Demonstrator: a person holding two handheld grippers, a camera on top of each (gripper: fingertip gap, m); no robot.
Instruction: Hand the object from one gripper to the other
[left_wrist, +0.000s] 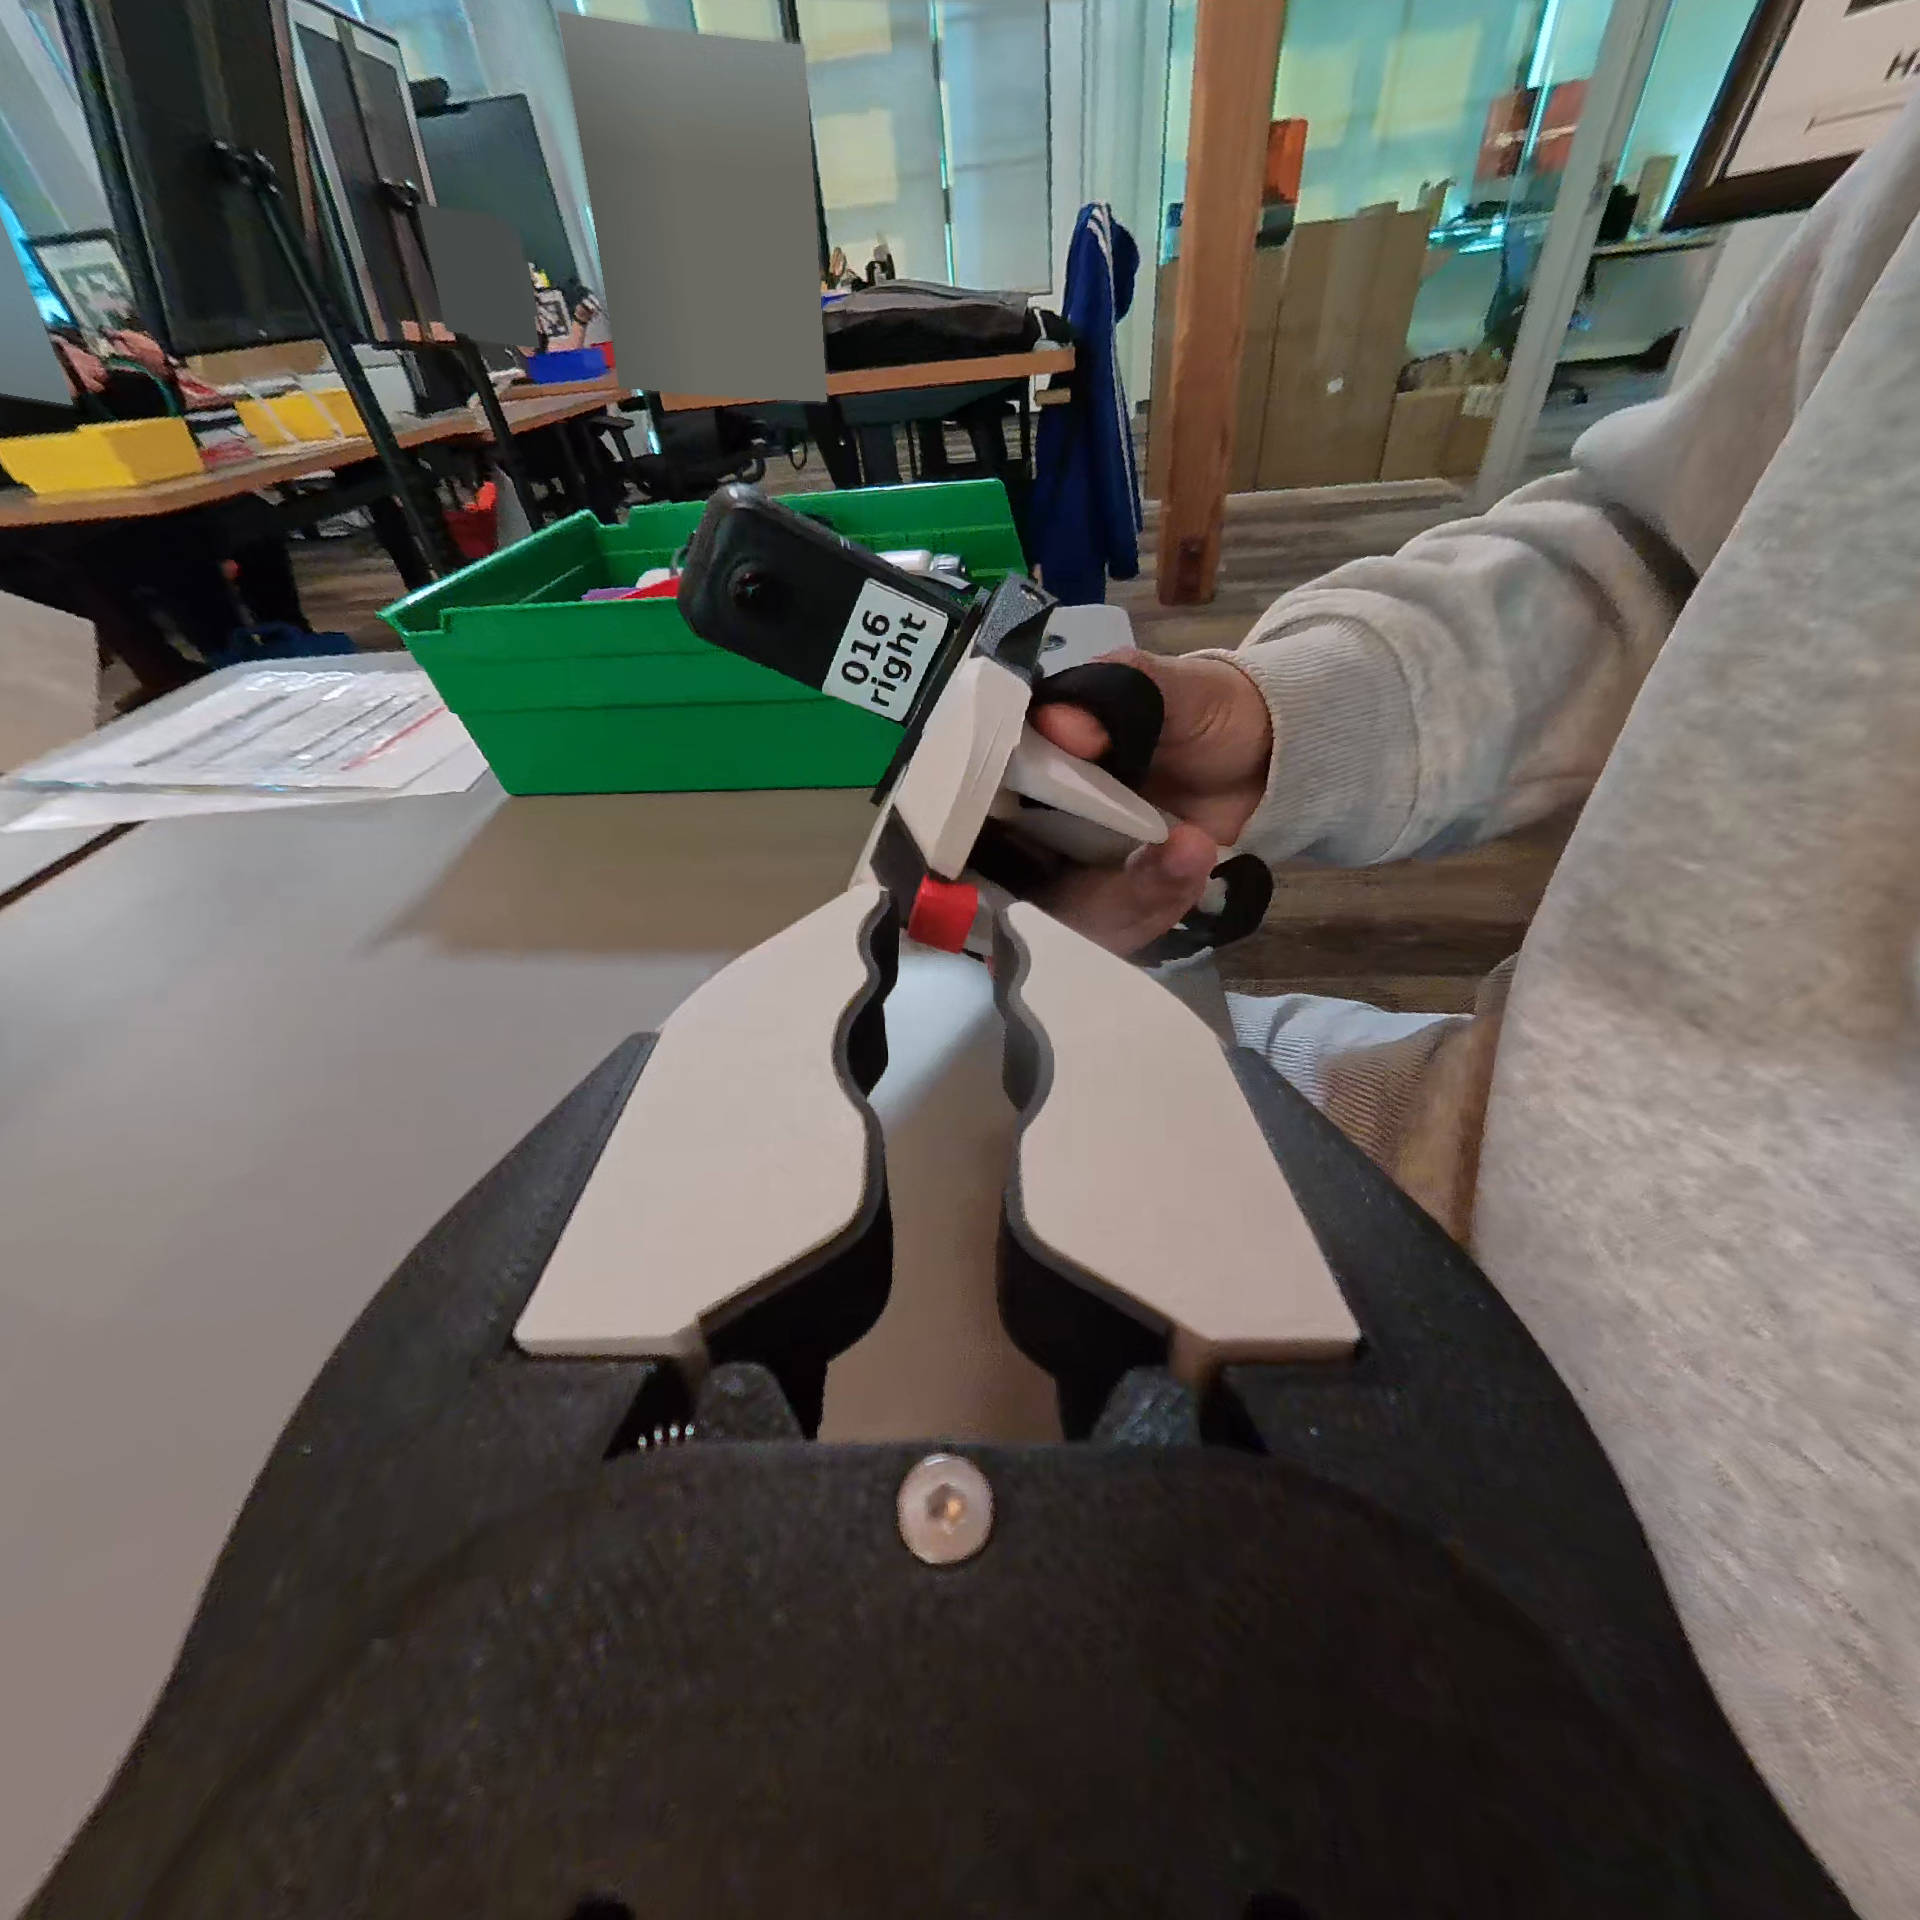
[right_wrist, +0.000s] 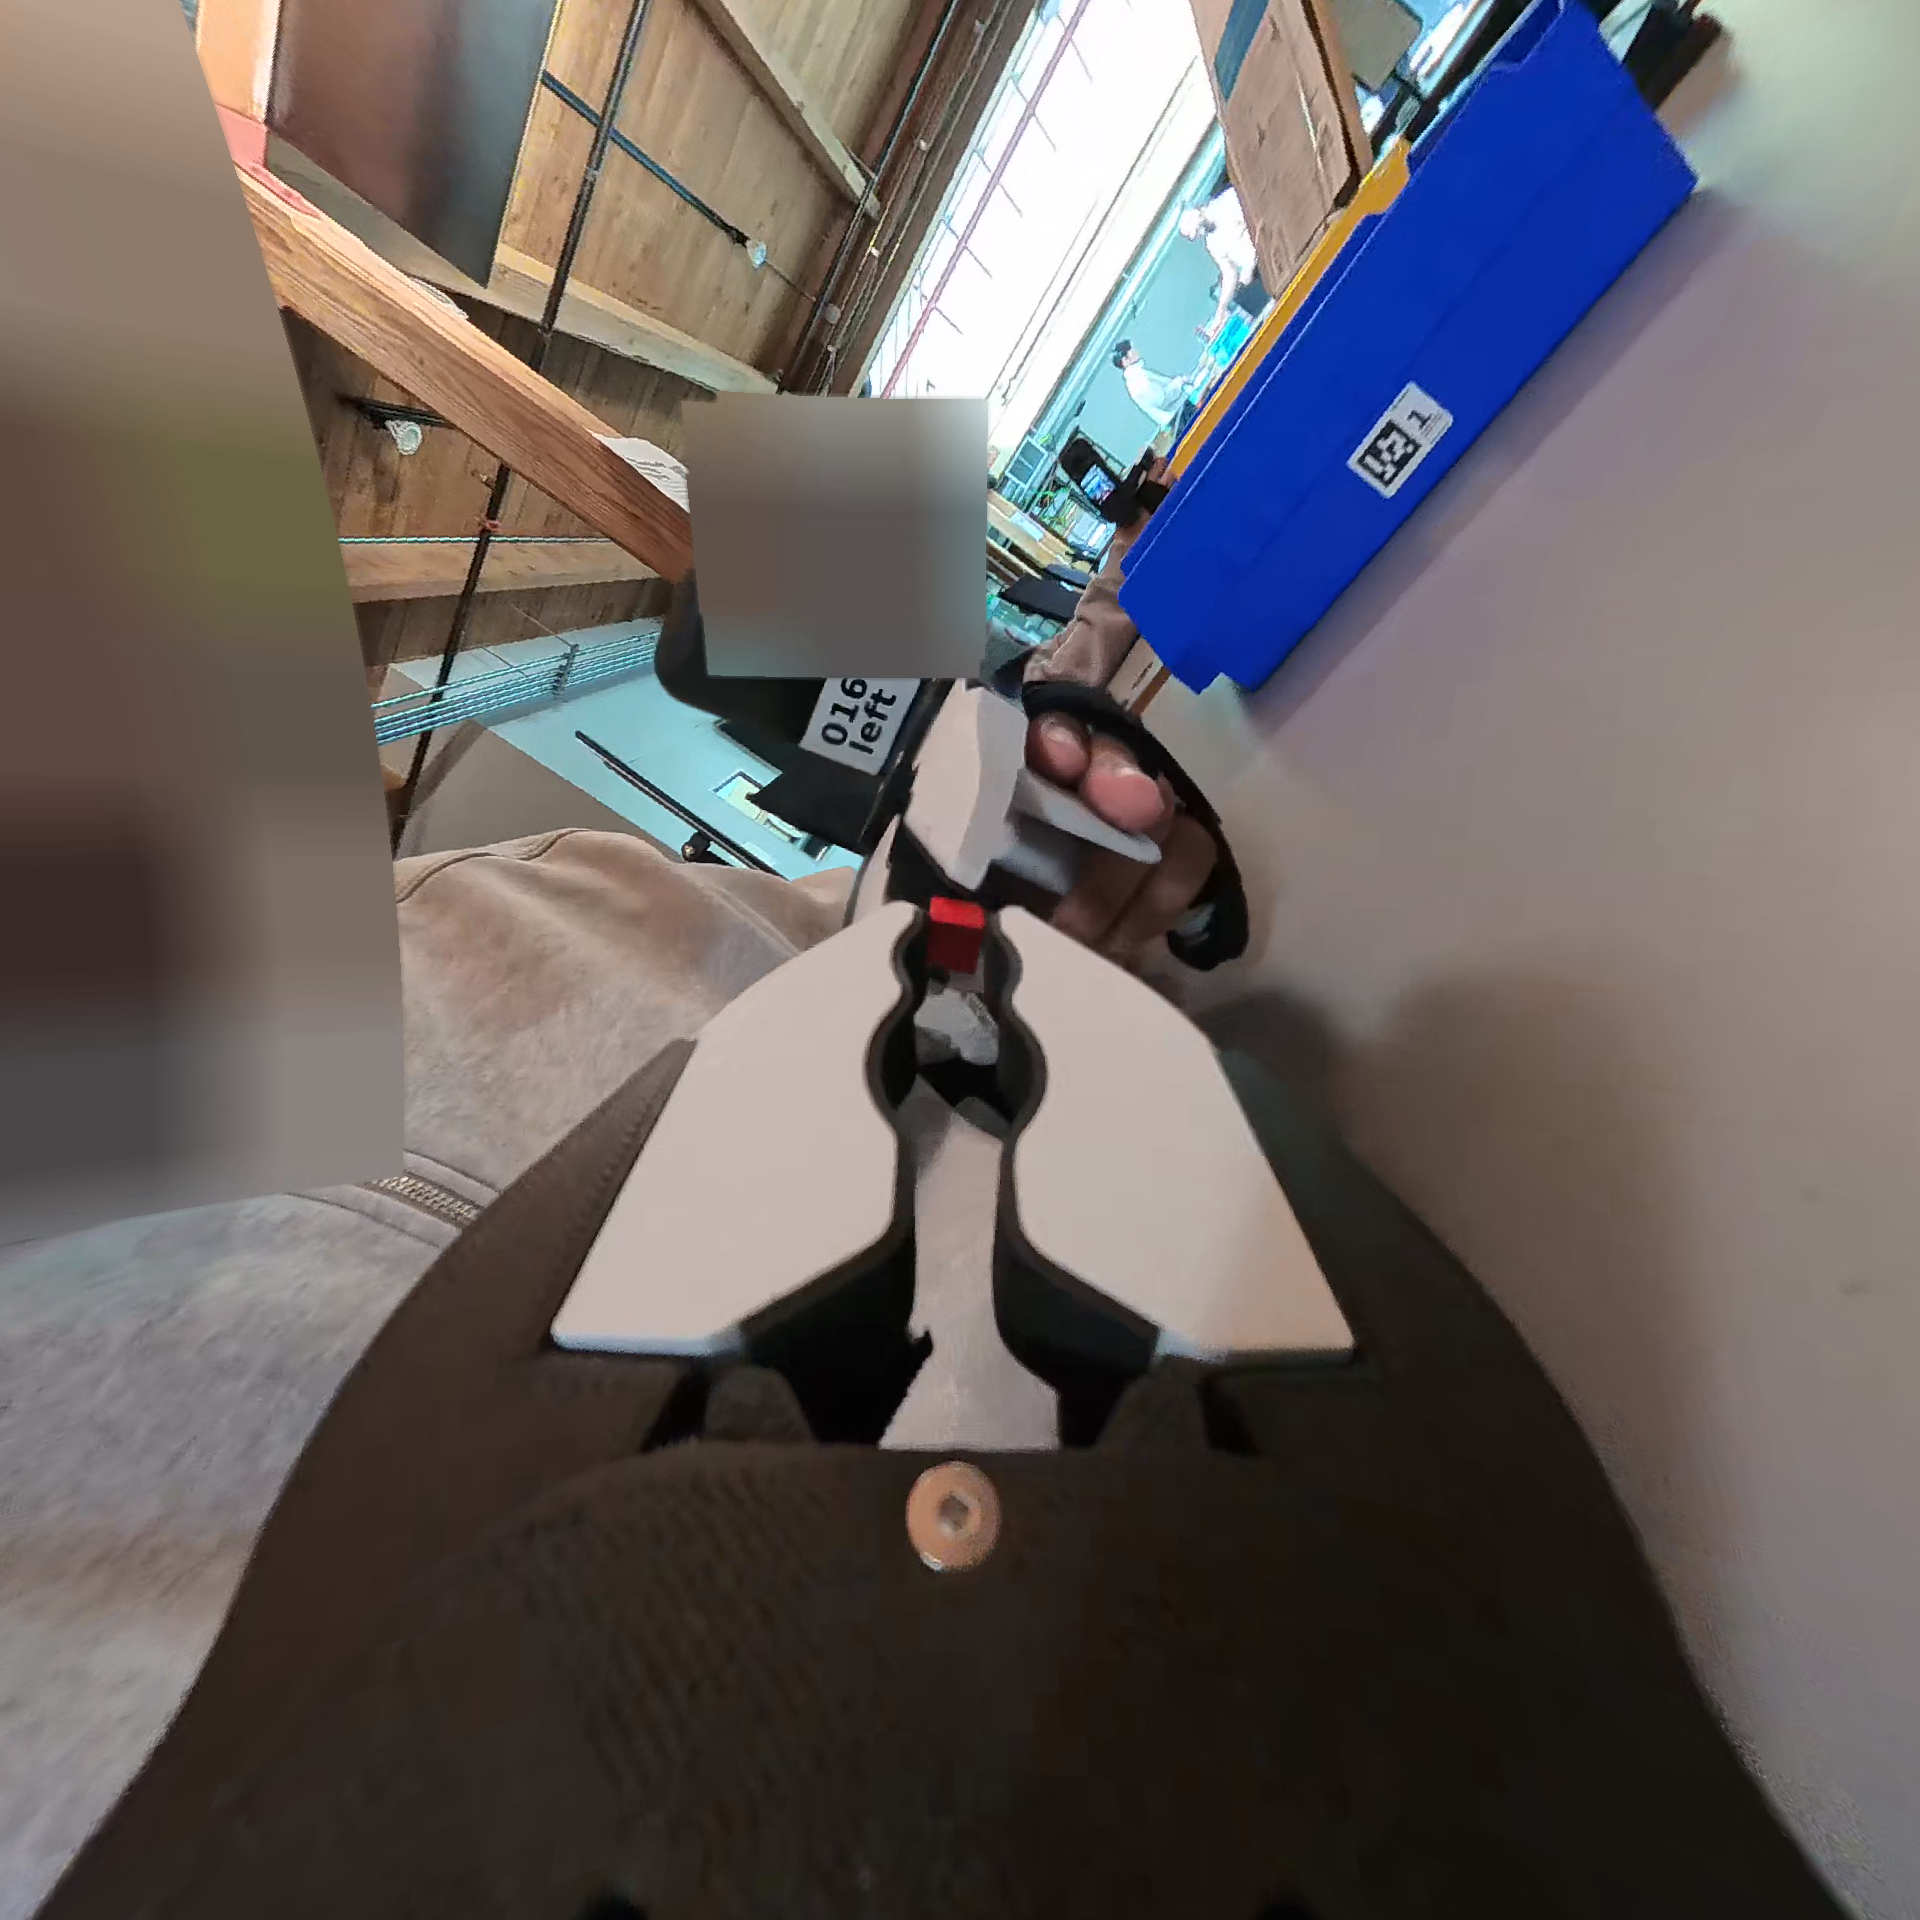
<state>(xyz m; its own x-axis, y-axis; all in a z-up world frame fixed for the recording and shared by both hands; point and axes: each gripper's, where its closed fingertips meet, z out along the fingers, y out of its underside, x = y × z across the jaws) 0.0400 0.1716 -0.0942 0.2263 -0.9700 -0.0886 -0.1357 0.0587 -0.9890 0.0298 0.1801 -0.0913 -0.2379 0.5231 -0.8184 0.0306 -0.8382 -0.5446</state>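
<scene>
The object is a small red block (left_wrist: 943, 906). In the right wrist view it sits between my right gripper's fingertips (right_wrist: 954, 935), which are shut on the red block (right_wrist: 956, 930). My left gripper (left_wrist: 948, 920) is open, with its tips on either side of the block's near end and a small gap showing on each side. The two grippers face each other tip to tip just above the table's near edge. A hand holds the right gripper's body (left_wrist: 956, 748), and another holds the left gripper's body (right_wrist: 961, 790). The block's far part is hidden behind the fingers.
A green bin (left_wrist: 665, 675) with small items stands on the grey table (left_wrist: 312, 1039) beyond the grippers, with a sheet of paper (left_wrist: 270, 738) to its left. A blue bin (right_wrist: 1403, 395) lies on the table in the right wrist view. A grey sleeve (left_wrist: 1558, 644) fills the right side. My two grippers' fingertips are within a few centimetres of each other.
</scene>
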